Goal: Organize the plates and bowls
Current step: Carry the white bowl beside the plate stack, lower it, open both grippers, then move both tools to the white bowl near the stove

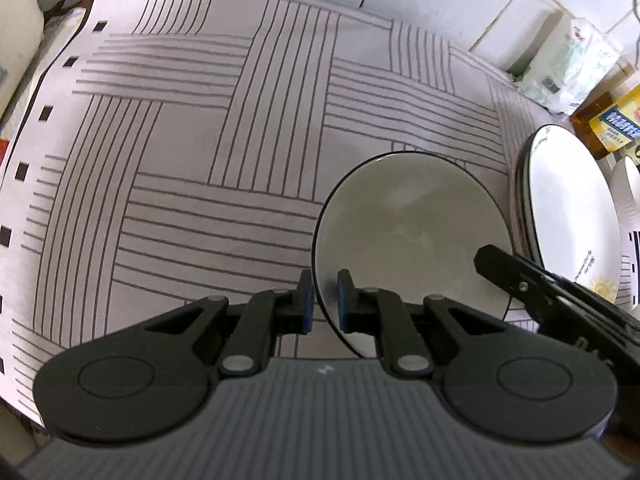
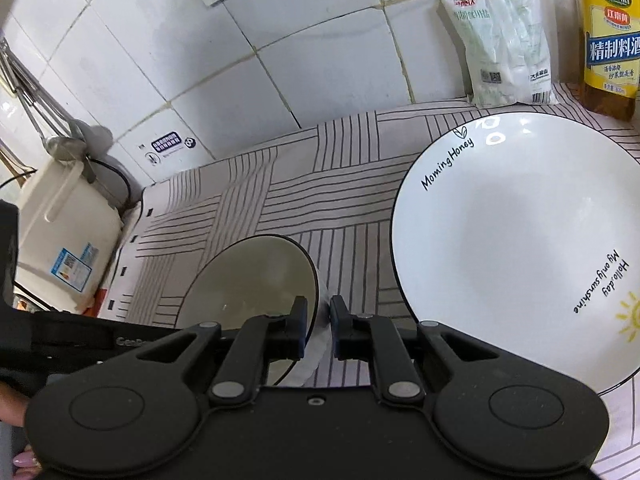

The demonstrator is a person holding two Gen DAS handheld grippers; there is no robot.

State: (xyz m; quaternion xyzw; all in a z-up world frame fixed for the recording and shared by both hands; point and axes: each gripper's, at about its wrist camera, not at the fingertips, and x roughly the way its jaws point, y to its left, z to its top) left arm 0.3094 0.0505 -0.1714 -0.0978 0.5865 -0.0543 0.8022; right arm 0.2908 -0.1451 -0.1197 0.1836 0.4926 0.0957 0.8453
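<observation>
A white bowl with a black rim (image 1: 408, 216) (image 2: 256, 276) is held by both grippers over the striped mat (image 1: 200, 140). My left gripper (image 1: 325, 280) is shut on its near-left rim, one blue pad inside and one outside. My right gripper (image 2: 318, 306) is shut on the opposite rim, and its black fingertip (image 1: 496, 260) shows inside the bowl in the left wrist view. Whether the bowl touches the mat I cannot tell. Just right of the bowl sits a stack of white plates (image 1: 568, 208) (image 2: 520, 240) with black rims, lettering and a sun drawing.
A cream rice cooker (image 2: 60, 232) stands at the mat's left end. A white salt bag (image 2: 500, 40) and a yellow-labelled bottle (image 2: 608, 40) lean on the tiled wall behind the plates. Ladles (image 2: 36, 100) hang at far left. Bare mat stretches left of the bowl.
</observation>
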